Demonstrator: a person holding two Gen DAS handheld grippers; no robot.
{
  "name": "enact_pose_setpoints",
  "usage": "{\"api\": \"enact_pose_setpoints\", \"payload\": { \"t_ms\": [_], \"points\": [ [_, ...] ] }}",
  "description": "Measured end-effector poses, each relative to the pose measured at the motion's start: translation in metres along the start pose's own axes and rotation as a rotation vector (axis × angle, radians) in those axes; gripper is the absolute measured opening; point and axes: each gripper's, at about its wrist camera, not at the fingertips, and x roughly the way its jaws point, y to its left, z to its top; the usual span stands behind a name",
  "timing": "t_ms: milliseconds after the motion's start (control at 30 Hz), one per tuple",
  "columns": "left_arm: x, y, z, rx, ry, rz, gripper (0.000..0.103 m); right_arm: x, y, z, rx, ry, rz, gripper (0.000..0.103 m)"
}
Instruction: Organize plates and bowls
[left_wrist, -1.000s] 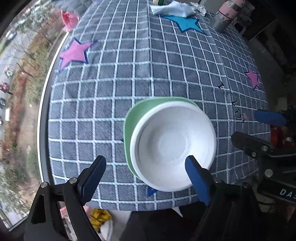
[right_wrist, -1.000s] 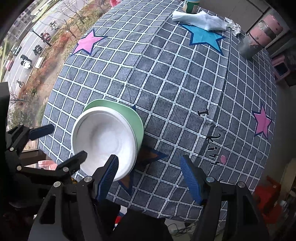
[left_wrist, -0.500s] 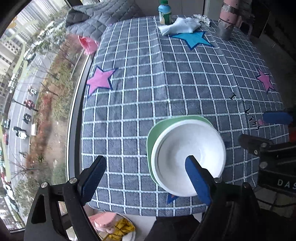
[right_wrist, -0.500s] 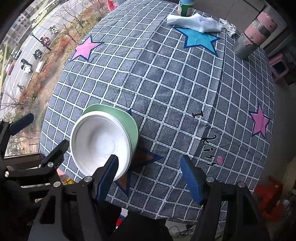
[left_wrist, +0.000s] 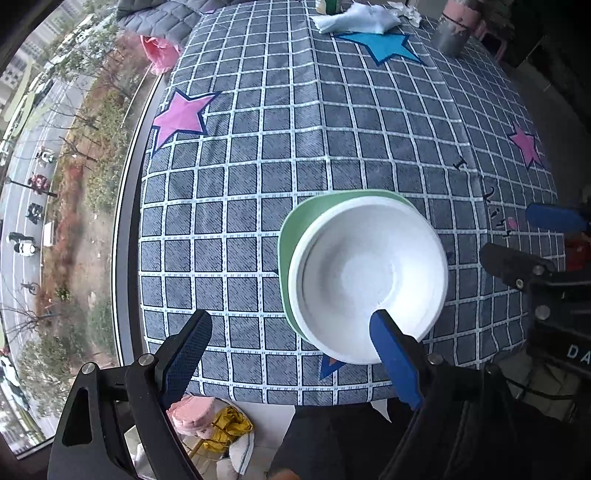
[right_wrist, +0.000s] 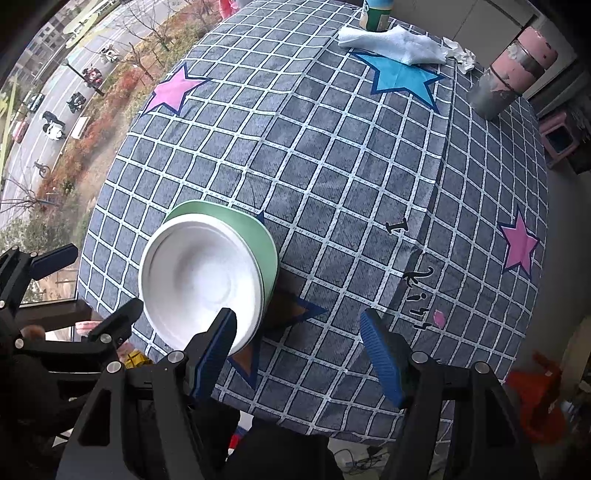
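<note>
White bowl (left_wrist: 369, 275) sat nested in green bowl (left_wrist: 295, 229) near counter's (left_wrist: 295, 129) front edge. Left tongs (left_wrist: 288, 343) and right tongs (right_wrist: 297, 339) hung above, both released, empty.

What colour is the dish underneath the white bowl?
Light green. The green dish peeks out behind the white bowl; the right wrist view shows it best.

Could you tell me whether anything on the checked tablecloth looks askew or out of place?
The white round bowl sits off-centre on the green plate, overhanging its near side. At the far edge, a crumpled white cloth lies loose over the blue star. Nothing looks spilled or broken.
</note>
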Motion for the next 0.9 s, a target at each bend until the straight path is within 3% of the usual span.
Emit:
{"api": "enact_pose_setpoints", "payload": {
  "t_ms": [900],
  "points": [
    [0.0006, -0.0008, 0.0, -0.01, 0.013, -0.025, 0.09, 0.0047, -0.0019, -0.0048, 0.007, 0.011, 0.006, 0.071]
  ]
}}
